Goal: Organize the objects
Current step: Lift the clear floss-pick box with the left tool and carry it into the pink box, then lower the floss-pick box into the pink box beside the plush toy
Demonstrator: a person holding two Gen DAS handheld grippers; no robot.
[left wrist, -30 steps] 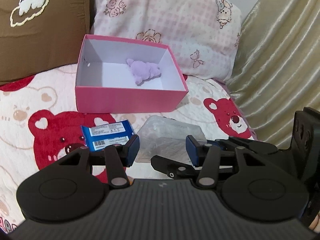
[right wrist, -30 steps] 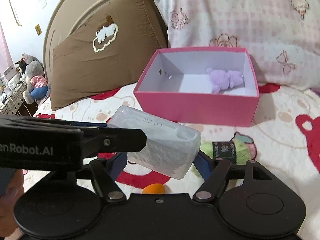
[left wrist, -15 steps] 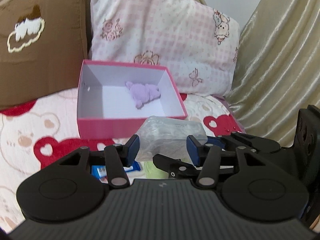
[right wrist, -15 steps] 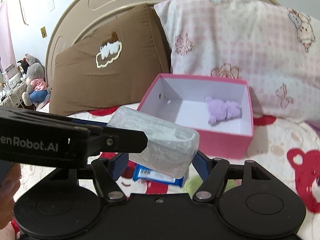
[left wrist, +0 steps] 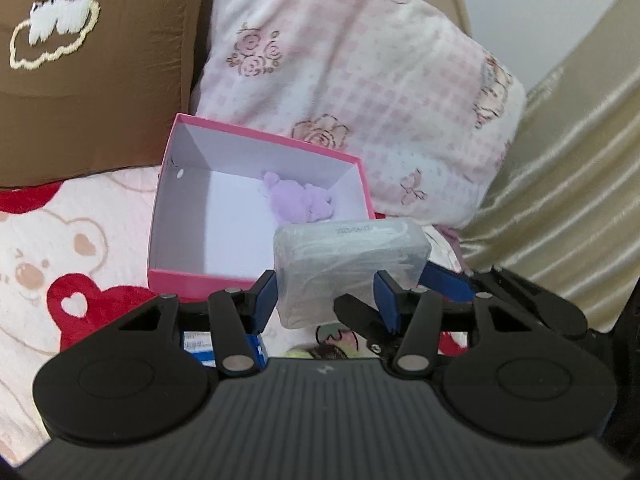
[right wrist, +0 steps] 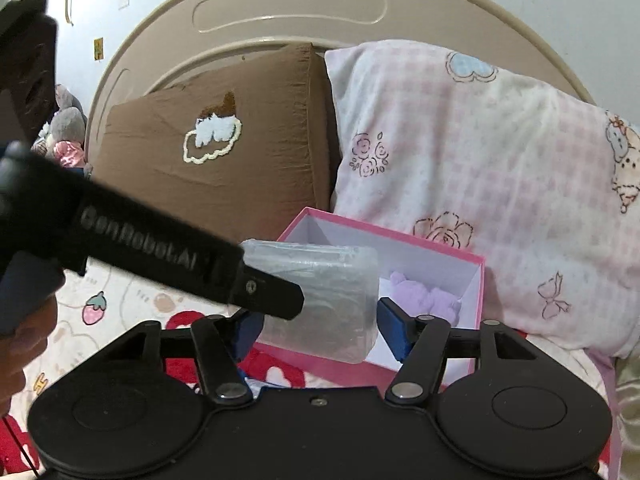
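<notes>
Both grippers clamp one translucent plastic pack [left wrist: 349,265] — the left gripper [left wrist: 326,295] and the right gripper [right wrist: 316,326] each grip it between blue pads. The pack is held clear of the bed, above the near right corner of the pink box [left wrist: 192,278] (a purple plush toy [left wrist: 298,204] lies inside, near the far right corner).

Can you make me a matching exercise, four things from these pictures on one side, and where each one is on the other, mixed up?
Things:
1. purple plush toy
2. clear plastic packet
3. brown pillow
4. pink box

Places:
A. leaning on the headboard
B. on the bear-print blanket
C. inside the box
D. held up between both grippers' fingers

Pairs: 1-C, 2-D, 3-A, 4-B
</notes>
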